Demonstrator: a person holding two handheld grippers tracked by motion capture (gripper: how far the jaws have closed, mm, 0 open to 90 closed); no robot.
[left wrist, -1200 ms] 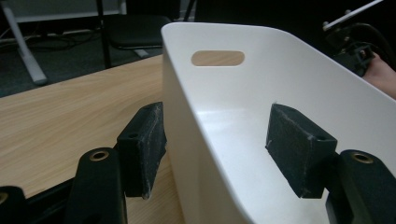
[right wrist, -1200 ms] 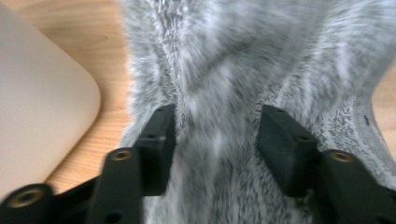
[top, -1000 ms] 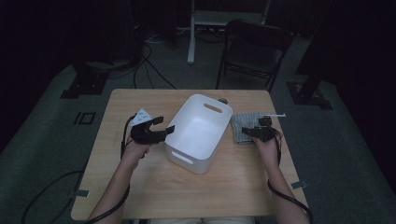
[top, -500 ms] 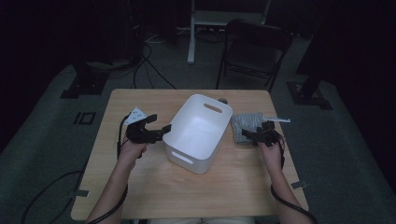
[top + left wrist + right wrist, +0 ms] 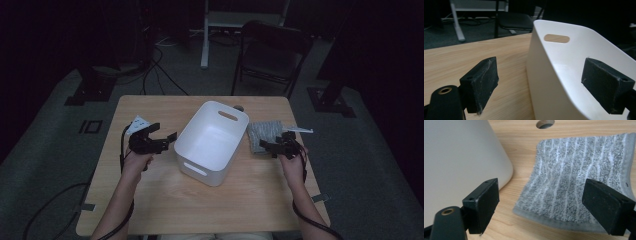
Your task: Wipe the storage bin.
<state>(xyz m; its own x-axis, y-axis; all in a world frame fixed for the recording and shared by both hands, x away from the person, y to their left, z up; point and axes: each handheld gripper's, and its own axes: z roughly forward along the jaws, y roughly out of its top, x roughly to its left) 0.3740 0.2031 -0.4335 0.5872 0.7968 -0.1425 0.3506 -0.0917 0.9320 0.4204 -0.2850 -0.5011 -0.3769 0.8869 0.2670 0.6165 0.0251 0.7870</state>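
White plastic bin [image 5: 212,142] sits mid-table, turned at an angle, one short end toward the near edge, the other toward the far edge. Slot handles cut into both short ends; far slot [image 5: 556,38] shows clearly in the left claw view. Grey striped towel [image 5: 265,136] lies flat just beside the bin on its right, near the table's [image 5: 150,205] right edge, folded into a rough square.

Left claw [image 5: 167,139] is at the bin's left wall, its jaws having just been opening and now wide apart. In the left claw view the bin's rim runs up between the two pads [image 5: 480,86], neither pressing on it. Right claw [image 5: 268,147] hovers over the towel's near edge, jaws spread wide, nothing pinched; pads [image 5: 607,207] sit above the cloth, and I can't tell if they brush it.

Handling guess: bin looks empty, so light, but stiff and smooth, thin wall, likely slippery under a pinch. Best hold is the rim on a long side or through a handle slot; a one-sided grip may tip it. Towel is soft, limp and light, and will droop and unfold if lifted by one corner. Take the near folded edge, pinching all layers together. The terry surface should give the pads good grip.

Small white object [image 5: 138,123] lies near the table's left edge behind the left claw; can't tell what it is.
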